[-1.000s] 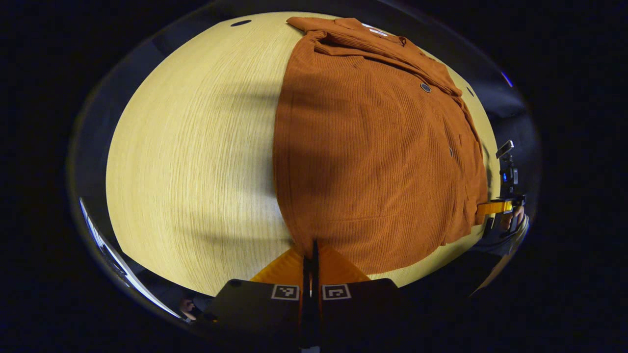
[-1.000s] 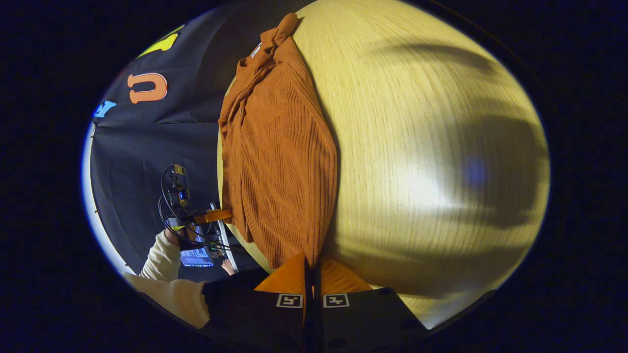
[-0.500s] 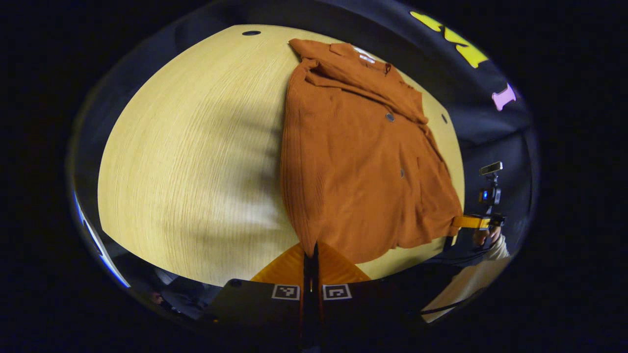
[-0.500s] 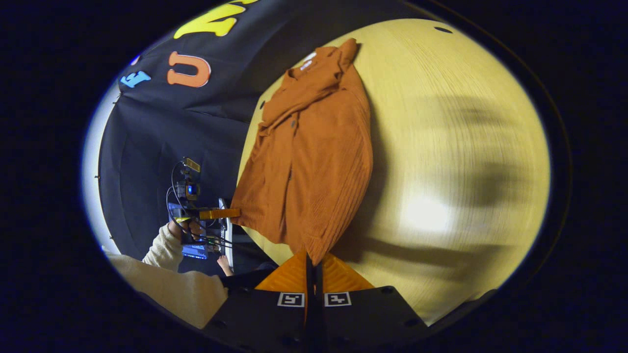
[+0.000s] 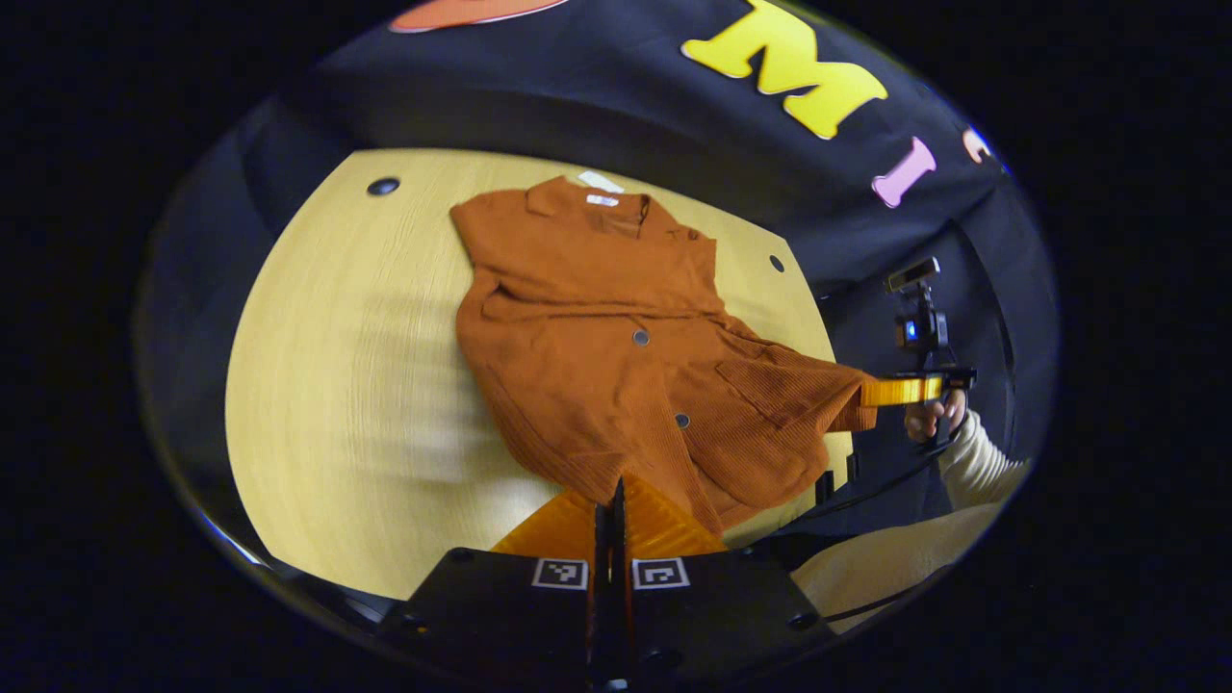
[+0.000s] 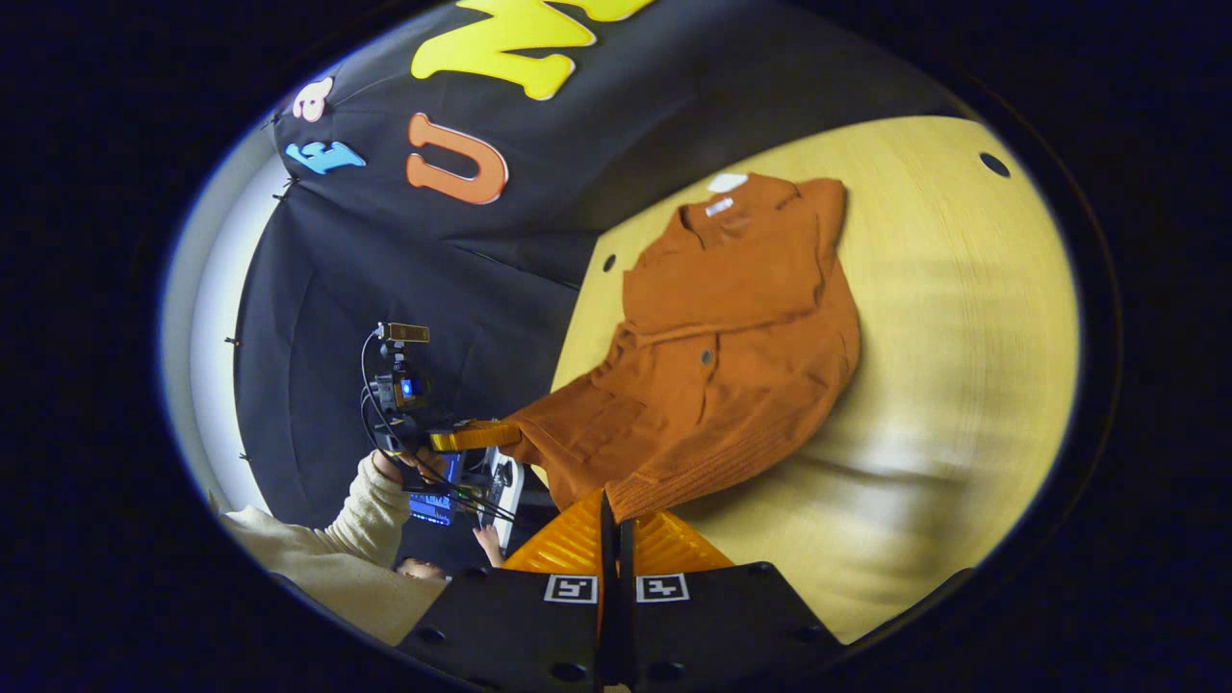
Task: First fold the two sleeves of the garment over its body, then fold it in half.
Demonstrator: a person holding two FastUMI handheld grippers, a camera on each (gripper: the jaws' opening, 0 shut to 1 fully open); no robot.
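The left gripper [image 5: 616, 496] is clenching one hem corner of the rust-orange corduroy shirt [image 5: 616, 346], fingers pinched tight on the cloth, while the right gripper [image 6: 616, 505] is gripping the other hem corner the same way. The shirt's lower half is hanging raised between them; its collar [image 5: 602, 202] end is lying flat on the wooden table [image 5: 327, 385], sleeves seemingly folded across the chest. For a clean half-fold, both corners should be travelling level and together toward the collar, keeping the hem taut.
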